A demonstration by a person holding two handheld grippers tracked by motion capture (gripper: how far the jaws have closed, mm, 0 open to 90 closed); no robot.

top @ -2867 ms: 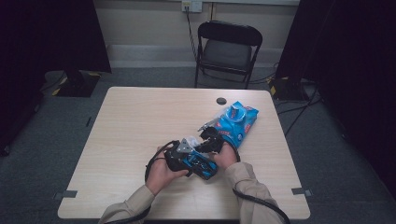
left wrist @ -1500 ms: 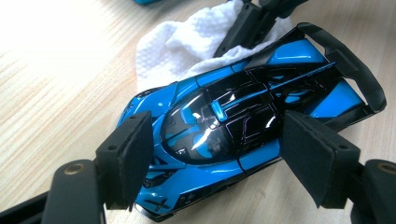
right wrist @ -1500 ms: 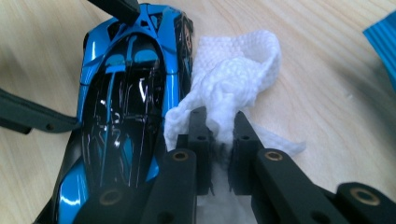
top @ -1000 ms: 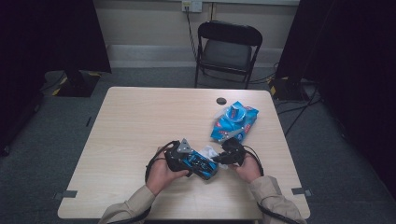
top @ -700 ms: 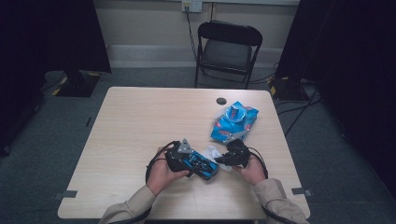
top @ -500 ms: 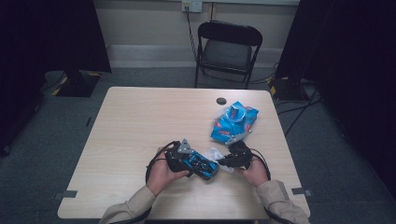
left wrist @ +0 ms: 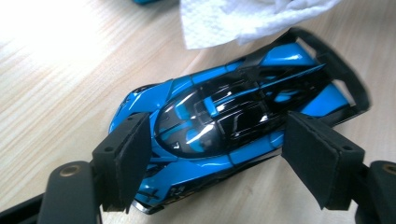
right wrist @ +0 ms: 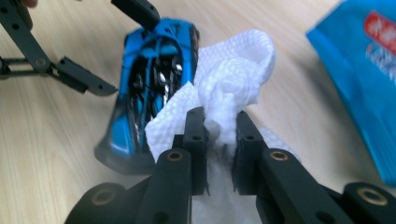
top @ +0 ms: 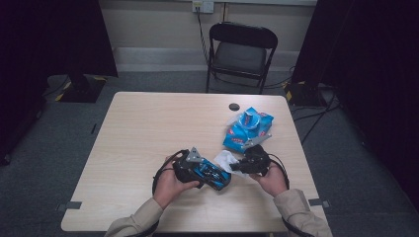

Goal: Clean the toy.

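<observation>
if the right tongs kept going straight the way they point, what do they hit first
Probably the toy car: the right tongs, shut on the wipe, point at its blue side, just past the wipe. Depth is unclear.

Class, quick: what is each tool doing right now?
Left tool: closed on the blue toy car.
Right tool: closed on the white paper towel.

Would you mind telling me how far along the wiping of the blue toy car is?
Done: a white wipe is out of the blue packet and pinched in the right tool. In hand: the left tool straddles the blue toy car on the table, with the wipe at the car's tail end. Left: the actual wiping; the car's gloss does not show how much is cleaned.
</observation>
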